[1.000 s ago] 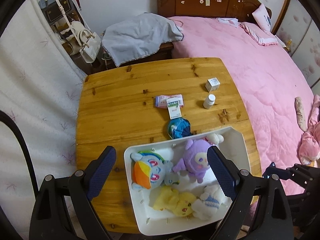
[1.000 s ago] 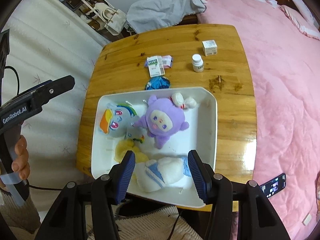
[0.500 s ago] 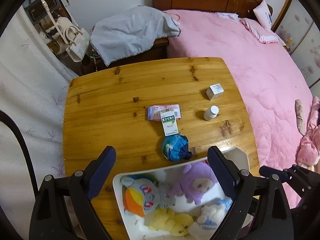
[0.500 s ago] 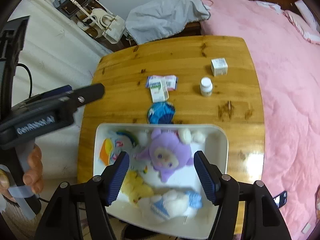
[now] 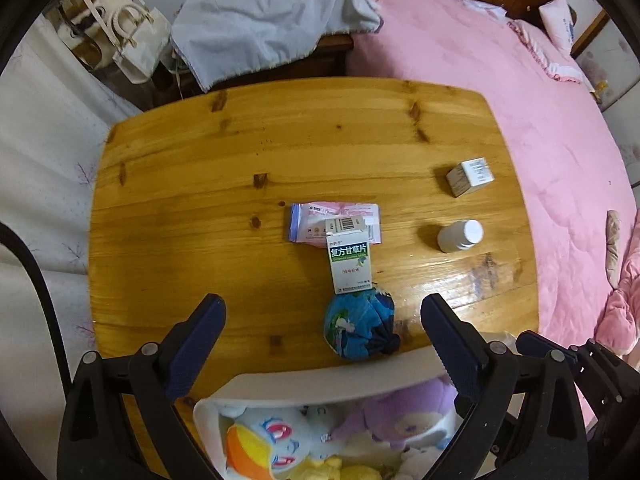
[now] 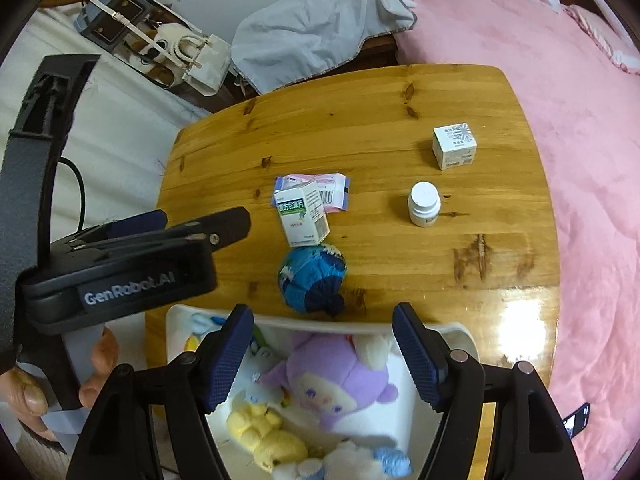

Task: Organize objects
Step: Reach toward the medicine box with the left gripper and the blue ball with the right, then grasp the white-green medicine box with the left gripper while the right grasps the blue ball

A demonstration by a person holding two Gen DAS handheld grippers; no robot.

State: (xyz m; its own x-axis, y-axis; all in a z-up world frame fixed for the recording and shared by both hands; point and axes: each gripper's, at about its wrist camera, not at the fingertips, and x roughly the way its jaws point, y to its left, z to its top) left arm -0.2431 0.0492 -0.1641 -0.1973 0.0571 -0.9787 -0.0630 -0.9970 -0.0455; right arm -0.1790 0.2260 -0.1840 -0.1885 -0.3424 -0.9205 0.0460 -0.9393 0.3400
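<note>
Right wrist view: two boxes [image 6: 303, 212], one bottle [image 6: 424, 204], one pouch [image 6: 332, 190]; both hand-held grippers [image 6: 323, 356] wide, empty.

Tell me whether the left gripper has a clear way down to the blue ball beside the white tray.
Probably yes. The blue ball lies bare on the table just past the white tray, nothing over it. The left gripper hangs above it, jaws opening and empty. The medicine box touches its far side.
</note>
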